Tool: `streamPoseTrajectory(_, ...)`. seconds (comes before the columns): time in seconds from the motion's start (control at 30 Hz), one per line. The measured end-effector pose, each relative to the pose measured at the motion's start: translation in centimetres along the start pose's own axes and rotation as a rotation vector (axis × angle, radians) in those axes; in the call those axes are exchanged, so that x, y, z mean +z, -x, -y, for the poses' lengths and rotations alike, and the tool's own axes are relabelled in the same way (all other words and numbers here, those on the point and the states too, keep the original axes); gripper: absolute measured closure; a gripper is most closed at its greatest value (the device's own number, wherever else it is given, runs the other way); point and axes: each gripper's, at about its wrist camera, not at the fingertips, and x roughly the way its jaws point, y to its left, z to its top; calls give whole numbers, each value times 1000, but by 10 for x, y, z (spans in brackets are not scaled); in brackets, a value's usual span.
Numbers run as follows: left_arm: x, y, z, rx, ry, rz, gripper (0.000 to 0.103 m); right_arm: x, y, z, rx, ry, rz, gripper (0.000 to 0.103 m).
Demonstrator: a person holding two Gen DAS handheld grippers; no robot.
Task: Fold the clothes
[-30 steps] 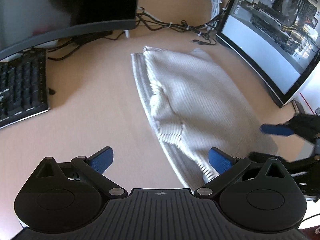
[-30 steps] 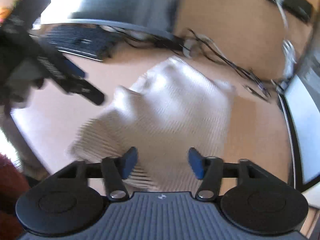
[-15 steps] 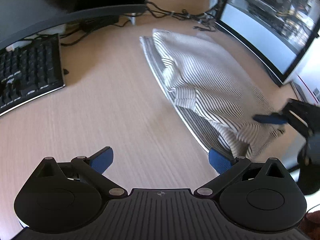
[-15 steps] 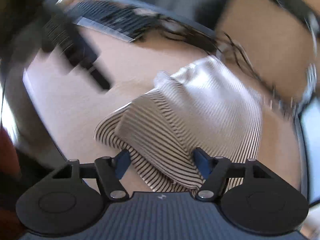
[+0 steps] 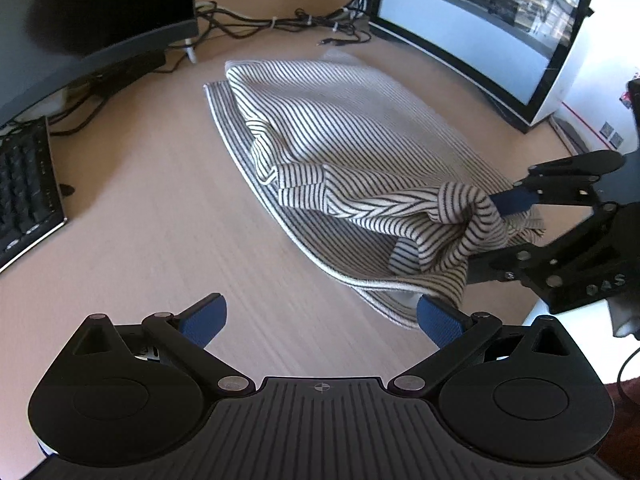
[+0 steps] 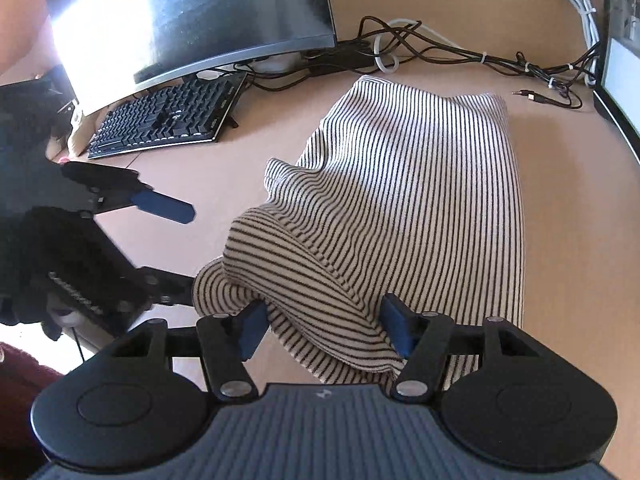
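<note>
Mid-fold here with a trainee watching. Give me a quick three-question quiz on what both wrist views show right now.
1. True or false: the left gripper has its jaws shut on the striped sweater.
2. What sits between the jaws of the right gripper? A: a mug. B: a raised bunch of the striped sweater. C: nothing.
3. Name the black item lying on the desk in front of the dark monitor, apart from the sweater.

Key
1. False: its jaws are wide apart over bare desk, beside the sweater's near edge.
2. B.
3. The keyboard.
</note>
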Motion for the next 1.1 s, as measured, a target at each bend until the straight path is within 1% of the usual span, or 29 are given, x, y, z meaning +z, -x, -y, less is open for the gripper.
streamPoseTrajectory(0.13,6,-14,6,-4,-23,-37,0,-1,6,2,-6,7,1,41)
streamPoseTrajectory(0.33,12,-21,16,-25,-82,-39,0,0,9,9,-22,-2,4,41)
streamPoseTrajectory(0.4,14,-19,21,-44,-125,-28,0,1,10,12,-22,-16,4,41)
streamPoseTrajectory(0.47,14,-16,25,-79,-164,-25,0,1,10,13,-20,-36,2,41)
streamPoseTrajectory(0.67,7,-12,22,-161,-166,-50,0,2,9,16,-12,-64,6,41)
streamPoseTrajectory(0.77,0,-13,27,-193,-197,-66,0,2,9,16,-19,-50,9,41)
streamPoseTrajectory(0.83,1,-18,34,-174,-222,-75,0,2,9,10,-37,9,9,41)
streamPoseTrajectory(0.93,10,-32,41,-92,-219,-73,0,-2,12,-4,-85,139,9,39)
streamPoseTrajectory(0.97,15,-36,41,-63,-197,-75,0,-4,14,-9,-102,184,11,38)
streamPoseTrajectory(1.03,27,-44,36,-22,-130,-84,0,-10,18,-16,-156,282,31,27)
streamPoseTrajectory(1.1,38,-46,32,-45,-63,-96,0,-16,19,-21,-219,362,53,24)
